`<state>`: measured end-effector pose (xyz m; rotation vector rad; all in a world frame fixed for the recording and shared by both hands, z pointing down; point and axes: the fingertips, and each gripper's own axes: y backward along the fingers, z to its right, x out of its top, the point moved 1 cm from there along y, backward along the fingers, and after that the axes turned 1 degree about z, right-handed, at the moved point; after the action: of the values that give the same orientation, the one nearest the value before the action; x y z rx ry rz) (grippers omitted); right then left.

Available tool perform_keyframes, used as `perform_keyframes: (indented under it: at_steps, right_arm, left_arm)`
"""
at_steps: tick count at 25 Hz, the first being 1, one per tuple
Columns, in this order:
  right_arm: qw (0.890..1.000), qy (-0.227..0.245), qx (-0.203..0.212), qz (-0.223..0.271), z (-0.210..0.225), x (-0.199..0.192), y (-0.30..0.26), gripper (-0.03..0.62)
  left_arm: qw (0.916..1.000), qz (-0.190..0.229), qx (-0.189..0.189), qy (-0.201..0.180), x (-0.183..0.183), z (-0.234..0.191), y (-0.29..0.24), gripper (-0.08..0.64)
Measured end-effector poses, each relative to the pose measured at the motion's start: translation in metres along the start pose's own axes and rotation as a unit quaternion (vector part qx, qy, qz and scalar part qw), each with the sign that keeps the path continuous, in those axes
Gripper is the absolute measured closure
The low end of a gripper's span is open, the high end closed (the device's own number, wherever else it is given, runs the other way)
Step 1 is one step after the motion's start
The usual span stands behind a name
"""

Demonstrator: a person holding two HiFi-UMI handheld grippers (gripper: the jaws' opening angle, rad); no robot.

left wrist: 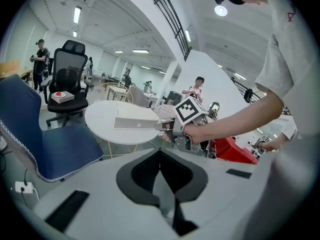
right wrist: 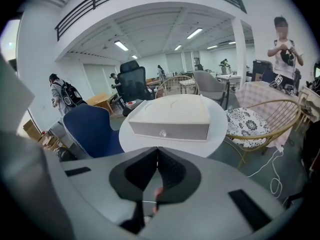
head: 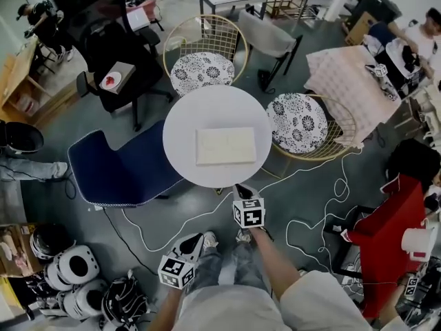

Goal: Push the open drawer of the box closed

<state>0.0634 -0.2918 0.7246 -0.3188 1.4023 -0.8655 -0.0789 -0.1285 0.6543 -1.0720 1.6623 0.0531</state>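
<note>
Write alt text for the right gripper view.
A white box with a knobbed drawer front that looks flush sits on a round white table, straight ahead of the right gripper, whose fingers are shut on nothing. A blue chair at left, a wire chair with patterned cushion at right.

**No legible writing in any view**

No word, number, brand or sign can be read. One marker cube (head: 249,213) and a second marker cube (head: 176,270) carry only black-and-white square patterns, not letters or digits; the left gripper view shows one such face up close. A small red mark sits on the person's white shirt sleeve (left wrist: 291,16), too small to read.
</note>
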Motion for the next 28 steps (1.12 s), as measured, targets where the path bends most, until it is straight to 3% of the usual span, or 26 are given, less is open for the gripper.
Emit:
perform_keyframes:
  at_steps: [19, 28]
  right_arm:
    - [0.990, 0.046, -0.028, 0.131, -0.040, 0.081, 0.105, 0.575]
    - [0.987, 0.035, -0.051, 0.145, -0.048, 0.059, 0.152, 0.575]
  left_arm:
    - [0.9905, 0.075, -0.063, -0.097, 0.091, 0.017, 0.002, 0.548]
    - [0.9856, 0.077, -0.100, -0.112, 0.089, 0.042, 0.004, 0.548]
